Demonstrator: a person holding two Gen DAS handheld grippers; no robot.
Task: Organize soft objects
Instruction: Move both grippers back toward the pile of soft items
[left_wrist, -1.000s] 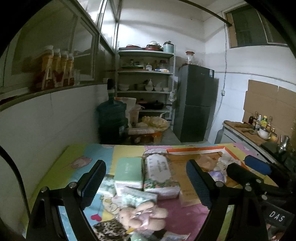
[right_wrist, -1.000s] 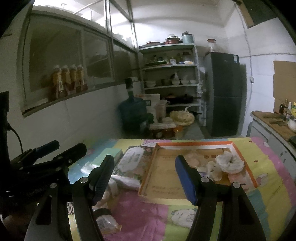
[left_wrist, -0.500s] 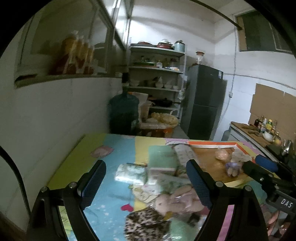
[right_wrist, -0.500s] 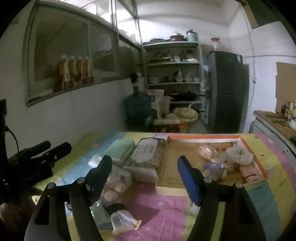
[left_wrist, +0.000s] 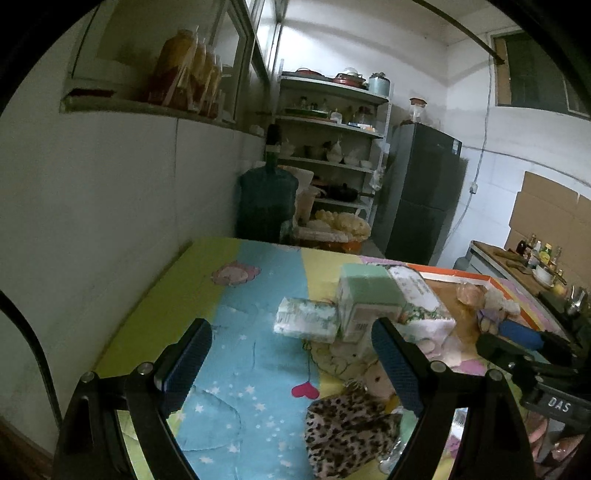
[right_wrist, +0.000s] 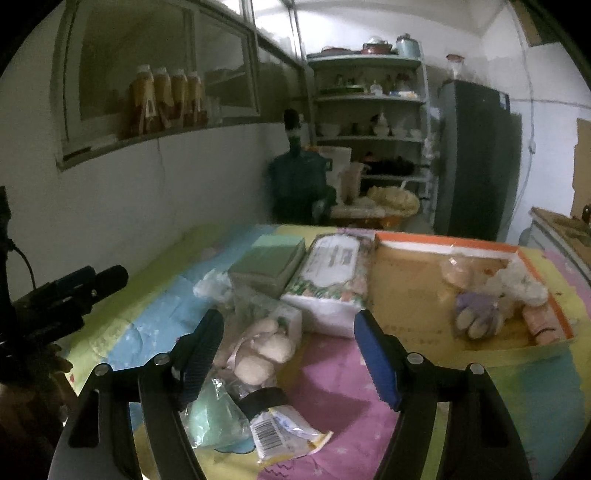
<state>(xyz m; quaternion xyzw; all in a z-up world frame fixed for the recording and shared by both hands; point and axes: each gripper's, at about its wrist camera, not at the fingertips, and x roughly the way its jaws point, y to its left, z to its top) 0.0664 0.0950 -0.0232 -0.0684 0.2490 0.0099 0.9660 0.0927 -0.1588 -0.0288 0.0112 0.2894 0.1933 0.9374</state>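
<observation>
From your left wrist camera, your left gripper (left_wrist: 291, 363) hangs over the cartoon-print tablecloth (left_wrist: 229, 306) with its jaws spread wide and nothing between the pads. Ahead of it sit a small tissue pack (left_wrist: 306, 320), a green box (left_wrist: 367, 301) just beside it, and a floral wipes pack (left_wrist: 421, 301) leaning against the box. Closer in, a leopard-print pouch (left_wrist: 351, 430) lies near the right finger (left_wrist: 397, 367), with a pale plush toy (left_wrist: 376, 378) partly hidden behind that finger. The orange-rimmed tray (left_wrist: 454, 275) lies farther right, and your other tool pokes in at the right edge. From your right wrist camera, your right gripper (right_wrist: 288, 362) is also spread apart and empty, hovering above the bagged plush toy (right_wrist: 260, 349), which lies on the cloth between the fingers without touching them. A mint-green soft item (right_wrist: 212, 422) and a barcoded packet (right_wrist: 284, 434) lie nearest the camera. The tray (right_wrist: 443, 242) at right holds a purple-and-white plush (right_wrist: 476, 314) and other soft pieces.
</observation>
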